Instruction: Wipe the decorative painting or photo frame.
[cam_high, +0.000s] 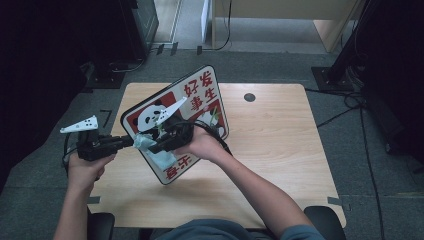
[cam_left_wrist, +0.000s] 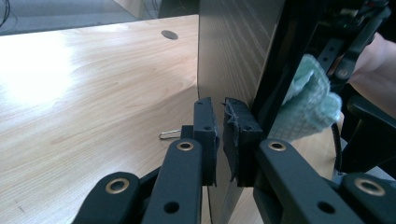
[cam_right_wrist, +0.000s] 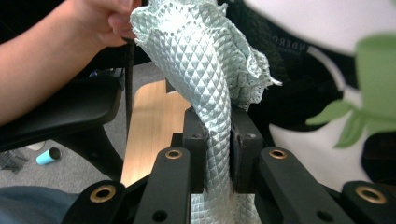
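a person sits at the near side of a light wooden table (cam_high: 280, 150), a two-jaw gripper in each hand. the left gripper (cam_high: 131, 142) comes in from the left and holds a flat panda sign (cam_high: 200, 95) by its near left edge, propping it tilted over the left half of the table. the sign's face is white and red, with a panda drawing and red characters, and it faces up toward the person. in the left gripper view the jaws are pressed together on the sign's thin edge (cam_left_wrist: 219, 140), its plain grey back (cam_left_wrist: 229, 51) rising behind them.

the right gripper (cam_high: 156, 146) lies across the lower part of the sign's face, close to the left gripper. its jaws pinch a pale green waffle-weave cloth (cam_right_wrist: 205, 79), which bunches up above the pads in the right gripper view. from above, the cloth (cam_high: 159, 156) rests against the sign's lower left area.

the step in hand looks like wiping the sign's face with the cloth while the other hand steadies it. the next move likely calls for drawing the cloth across the face, keeping it flat to the surface. the left grip needs to stay firm so the sign does not swing or slip.
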